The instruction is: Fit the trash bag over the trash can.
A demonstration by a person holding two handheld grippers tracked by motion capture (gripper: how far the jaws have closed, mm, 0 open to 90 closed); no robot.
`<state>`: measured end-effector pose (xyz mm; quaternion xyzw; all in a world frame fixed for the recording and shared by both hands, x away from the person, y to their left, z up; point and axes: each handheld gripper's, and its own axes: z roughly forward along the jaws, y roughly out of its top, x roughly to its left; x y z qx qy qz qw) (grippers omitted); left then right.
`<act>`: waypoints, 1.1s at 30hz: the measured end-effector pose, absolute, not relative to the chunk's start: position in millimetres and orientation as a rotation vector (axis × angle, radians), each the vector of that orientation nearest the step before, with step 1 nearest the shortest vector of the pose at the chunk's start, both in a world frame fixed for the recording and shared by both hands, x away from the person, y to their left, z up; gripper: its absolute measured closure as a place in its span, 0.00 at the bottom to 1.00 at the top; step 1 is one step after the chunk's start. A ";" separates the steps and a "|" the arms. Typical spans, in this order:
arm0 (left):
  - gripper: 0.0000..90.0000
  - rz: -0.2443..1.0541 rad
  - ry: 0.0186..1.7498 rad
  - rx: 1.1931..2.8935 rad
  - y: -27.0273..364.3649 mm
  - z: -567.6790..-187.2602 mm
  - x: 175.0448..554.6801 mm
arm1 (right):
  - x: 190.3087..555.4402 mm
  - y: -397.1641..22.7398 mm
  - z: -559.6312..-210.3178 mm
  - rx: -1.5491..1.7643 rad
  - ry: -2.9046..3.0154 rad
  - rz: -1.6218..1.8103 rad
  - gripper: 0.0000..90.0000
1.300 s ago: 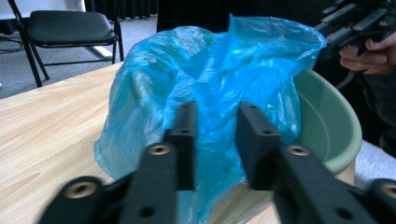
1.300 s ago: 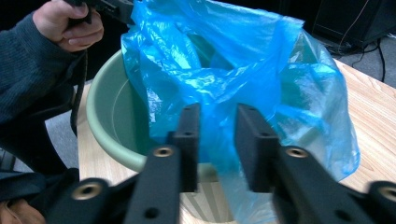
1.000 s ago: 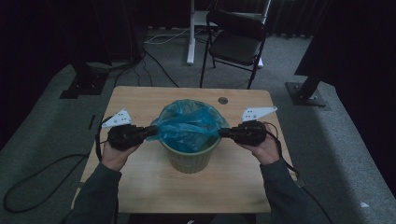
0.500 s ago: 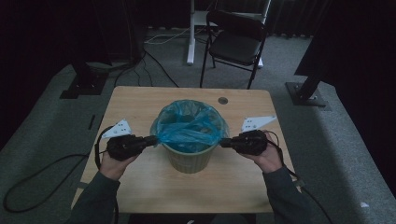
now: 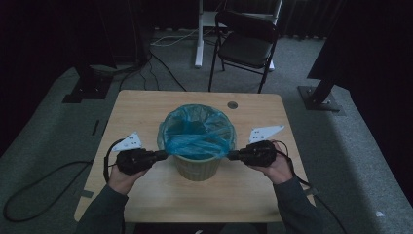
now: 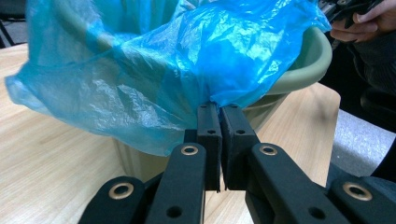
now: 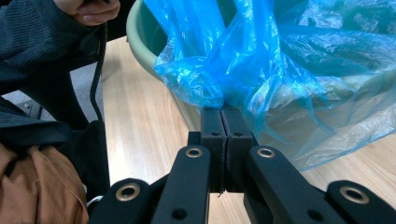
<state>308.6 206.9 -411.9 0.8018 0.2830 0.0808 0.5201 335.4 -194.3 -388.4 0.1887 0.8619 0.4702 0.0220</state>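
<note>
A pale green plastic bin (image 5: 197, 165) stands upright near the middle of a light wooden table (image 5: 146, 195), lined with a blue bin bag (image 5: 197, 131) whose mouth is spread open over the rim.

Left gripper (image 5: 163, 155) — held level in the person's left hand (image 5: 122, 178) at the bin's left side; its jaws are clenched on the bag's edge, pinching a fold of film just outside the rim. In the left gripper view the two black pads (image 6: 208, 126) meet with the blue plastic (image 6: 154, 79) gathered between their tips, the bin's wall (image 6: 299, 60) directly behind.

Right gripper (image 5: 233, 155) — held level in the right hand (image 5: 272, 168) at the bin's right side, opposite the left one; its jaws are likewise closed tight on the bag's edge. The right gripper view shows the film (image 7: 261, 60) bunched at the pad tips (image 7: 212, 126), draping down past the bin's rim (image 7: 140, 42) toward the tabletop (image 7: 135, 130).

A grey three-cornered plate tops each gripper, left (image 5: 127, 142) and right (image 5: 265, 132). Beyond the table a black folding chair (image 5: 246, 46) stands on the grey carpet (image 5: 48, 126), with cables (image 5: 44, 183) trailing across the floor.
</note>
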 end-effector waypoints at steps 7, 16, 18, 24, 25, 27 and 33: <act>0.97 0.183 0.678 1.949 203.1 -418.2 309.6 | 336.1 -187.6 -395.4 0.573 2.709 1.413 0.99; 0.96 0.169 0.682 1.974 198.1 -423.3 310.0 | 336.7 -186.7 -401.1 0.583 2.735 1.392 0.99; 0.92 0.184 0.693 1.980 198.3 -422.5 309.3 | 335.6 -186.6 -400.5 0.579 2.732 1.380 0.99; 0.72 0.209 0.698 1.955 206.2 -417.5 304.0 | 332.3 -196.4 -393.1 0.588 2.695 1.384 0.82; 0.70 0.211 0.698 1.949 207.6 -416.7 302.9 | 331.5 -198.9 -391.9 0.588 2.689 1.391 0.79; 0.65 0.217 0.697 1.943 210.2 -415.0 301.1 | 329.6 -203.8 -389.7 0.588 2.680 1.410 0.75; 0.55 0.231 0.684 1.913 217.1 -408.6 295.5 | 327.3 -215.1 -380.0 0.601 2.632 1.466 0.67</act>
